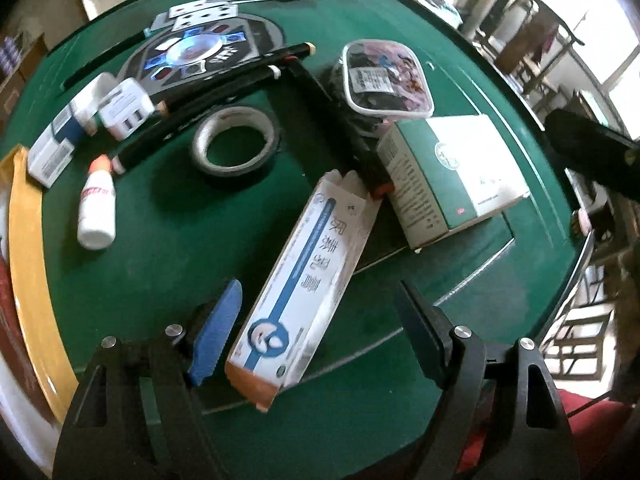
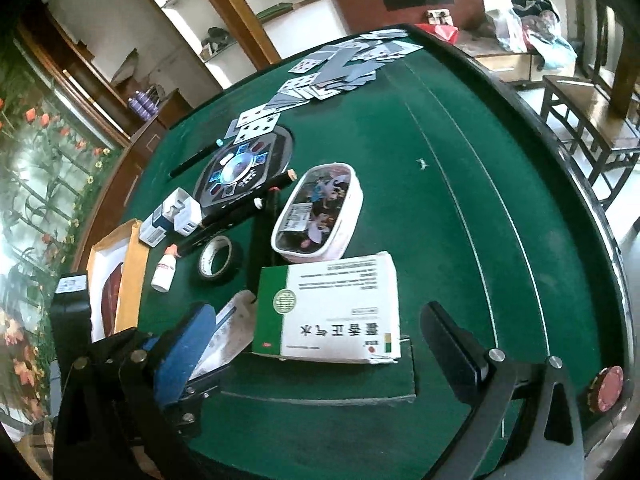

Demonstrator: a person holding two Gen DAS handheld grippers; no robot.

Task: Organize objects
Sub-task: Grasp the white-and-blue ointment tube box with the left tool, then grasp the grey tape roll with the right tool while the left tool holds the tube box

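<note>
My left gripper is open, with a long white and blue carton lying on the green table between its fingers; the carton's far end leans on a green and white medicine box. My right gripper is open around that same box, just above the table. The long carton shows beside the right gripper's blue finger. A tape roll, a small white bottle, black markers and a lidded picture container lie beyond.
A white charger and a small blue-white box sit at the left. A yellow box lies at the table's left edge. Playing cards are spread at the far side around a round centre console. A poker chip sits on the rim.
</note>
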